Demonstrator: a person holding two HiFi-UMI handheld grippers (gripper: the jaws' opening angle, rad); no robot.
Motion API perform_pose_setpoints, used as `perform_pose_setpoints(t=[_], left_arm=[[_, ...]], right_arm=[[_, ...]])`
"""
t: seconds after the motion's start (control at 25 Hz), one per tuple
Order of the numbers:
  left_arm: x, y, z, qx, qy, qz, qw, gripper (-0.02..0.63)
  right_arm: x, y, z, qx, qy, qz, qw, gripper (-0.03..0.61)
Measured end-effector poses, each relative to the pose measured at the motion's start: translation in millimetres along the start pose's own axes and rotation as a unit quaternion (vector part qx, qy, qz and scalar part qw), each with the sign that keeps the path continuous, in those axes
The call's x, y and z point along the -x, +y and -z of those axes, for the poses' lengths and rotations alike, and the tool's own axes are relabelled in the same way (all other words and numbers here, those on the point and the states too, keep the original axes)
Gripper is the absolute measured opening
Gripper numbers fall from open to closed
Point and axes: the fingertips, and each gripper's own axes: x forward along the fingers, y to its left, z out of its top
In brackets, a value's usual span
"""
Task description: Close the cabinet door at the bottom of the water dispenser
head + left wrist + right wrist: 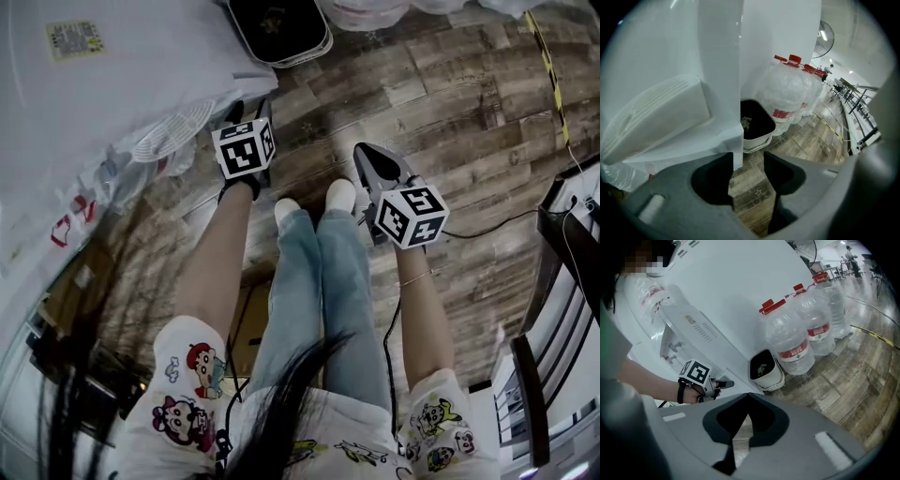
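Your left gripper: tongs spread wide, gripping nothing. The lower edge of the white cabinet door drops in between them, close against the jaw at frame left; contact can't be confirmed. Door sits centre to upper left of the left gripper view. Your right gripper: tongs closed together, empty, over plank floor. A bin and water bottles stand just beyond the door.
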Motion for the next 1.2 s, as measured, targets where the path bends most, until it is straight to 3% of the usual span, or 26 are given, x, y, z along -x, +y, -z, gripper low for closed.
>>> perform_pose_setpoints(t=[0.4, 0.64, 0.88, 1.2], left_arm=[[6, 2, -5, -0.005, -0.012, 0.002, 0.9999, 0.204], [35, -9, -4, -0.011, -0.015, 0.014, 0.9997, 0.204], [89, -17, -14, -0.011, -0.033, 0.03, 0.9989, 0.204], [193, -33, -49, 0.016, -0.095, 0.077, 0.9923, 0.204]], right_arm=[[9, 6, 8, 0.004, -0.001, 0.001, 1.0, 0.009], [23, 18, -4, 0.013, -0.01, 0.007, 1.0, 0.009], [50, 52, -33, 0.037, -0.028, 0.012, 0.999, 0.009], [104, 124, -88, 0.072, -0.085, 0.01, 0.994, 0.009]])
